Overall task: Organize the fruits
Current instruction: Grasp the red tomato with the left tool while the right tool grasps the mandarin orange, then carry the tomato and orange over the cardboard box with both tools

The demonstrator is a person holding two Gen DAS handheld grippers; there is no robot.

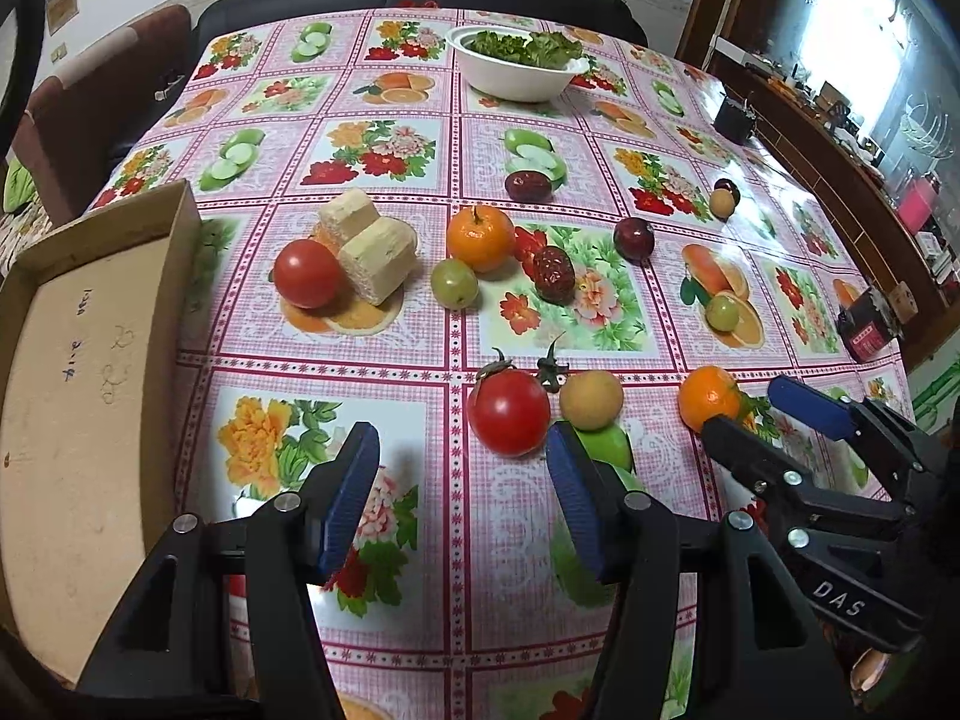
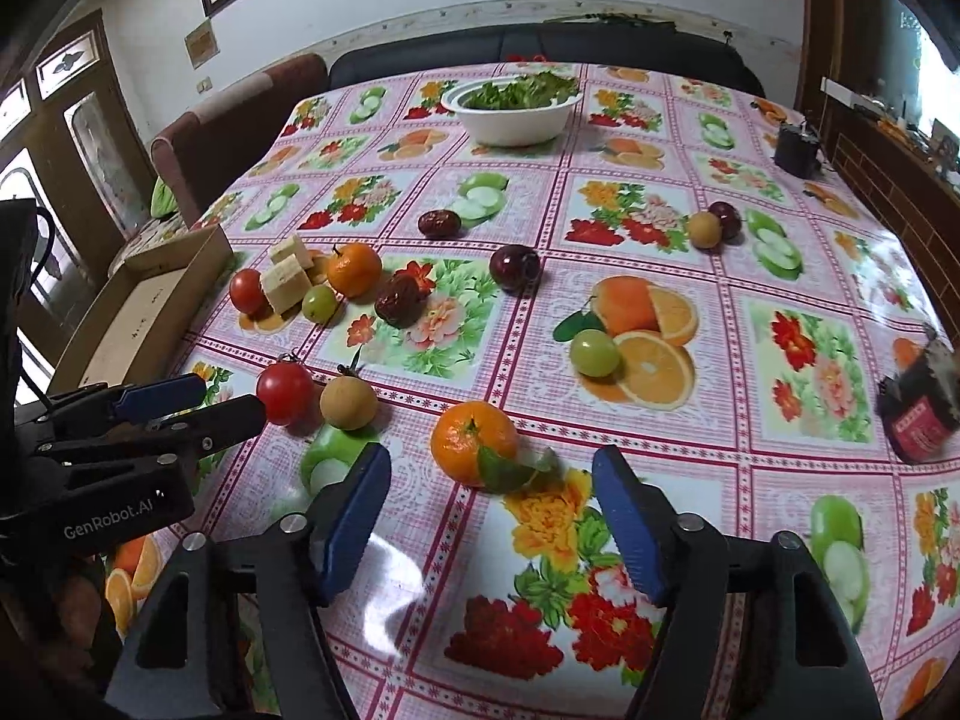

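At the far end of your surface sits a white bowl of greens; two pale cake pieces lie touching, and dark chairs stand behind.

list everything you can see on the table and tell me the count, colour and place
tomatoes: 2, red, left-centre and front
mandarins: 2, orange, centre and front right
green fruits: 2, pale green, centre and right
dates: 2, dark red, centre
plums: 2, dark purple, right
tan fruits: 2, tan, front and right
cake pieces: 2, cream, left-centre
bowl: 1, white, far side
cardboard tray: 1, brown, left edge
left gripper: 1, black and blue, open
right gripper: 1, black and blue, open
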